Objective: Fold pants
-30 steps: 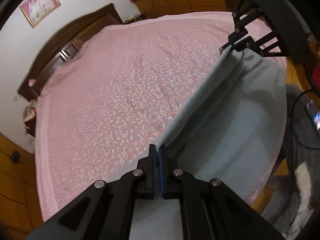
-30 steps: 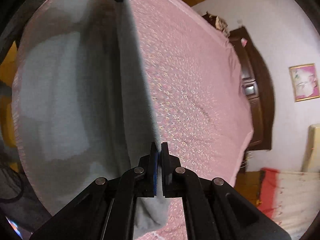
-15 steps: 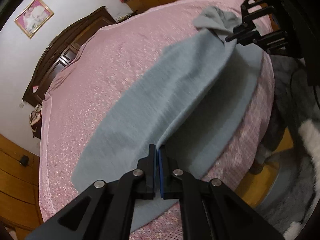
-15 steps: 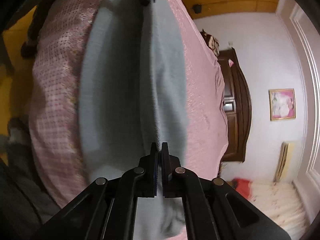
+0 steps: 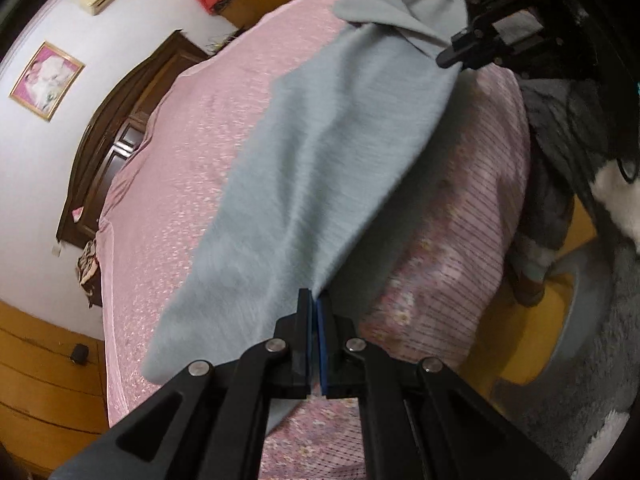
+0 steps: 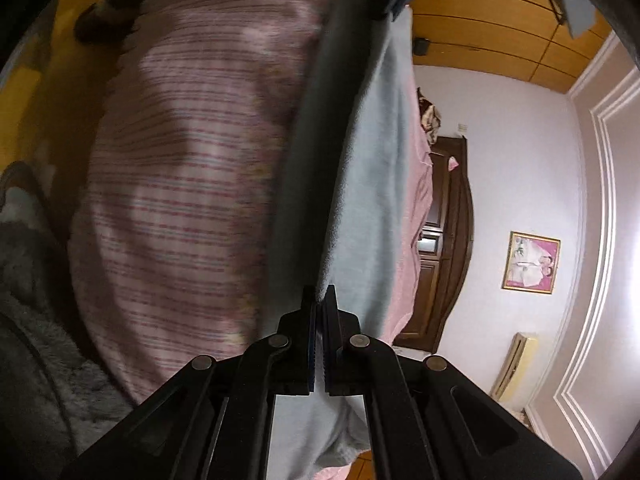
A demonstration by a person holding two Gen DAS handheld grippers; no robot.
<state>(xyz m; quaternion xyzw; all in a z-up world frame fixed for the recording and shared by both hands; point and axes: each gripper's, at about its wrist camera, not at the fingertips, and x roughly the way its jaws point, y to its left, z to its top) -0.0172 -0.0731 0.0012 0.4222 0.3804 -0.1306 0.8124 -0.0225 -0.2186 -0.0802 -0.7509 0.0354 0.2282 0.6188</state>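
Observation:
Grey pants (image 5: 320, 160) lie stretched along the near edge of a pink flowered bed (image 5: 172, 168). My left gripper (image 5: 314, 304) is shut on one end of the pants' near edge. At the other end my right gripper (image 5: 452, 56) is shut on the same edge, where the cloth bunches up. In the right wrist view the pants (image 6: 360, 200) run as a taut fold from my right gripper (image 6: 319, 300) up to the left gripper (image 6: 386, 14). The cloth hangs down past the bed's side below the right gripper.
The bed's striped pink side (image 6: 180, 200) drops to a yellow wood floor (image 5: 568, 280). A grey fluffy rug (image 6: 32, 320) lies by the bed. A dark wooden headboard (image 5: 108, 140) and a framed picture (image 5: 46, 80) stand at the far wall.
Both grippers came down and back toward the bed's near edge with the pants. The raised fold has been laid over, so the cloth now lies along the edge.

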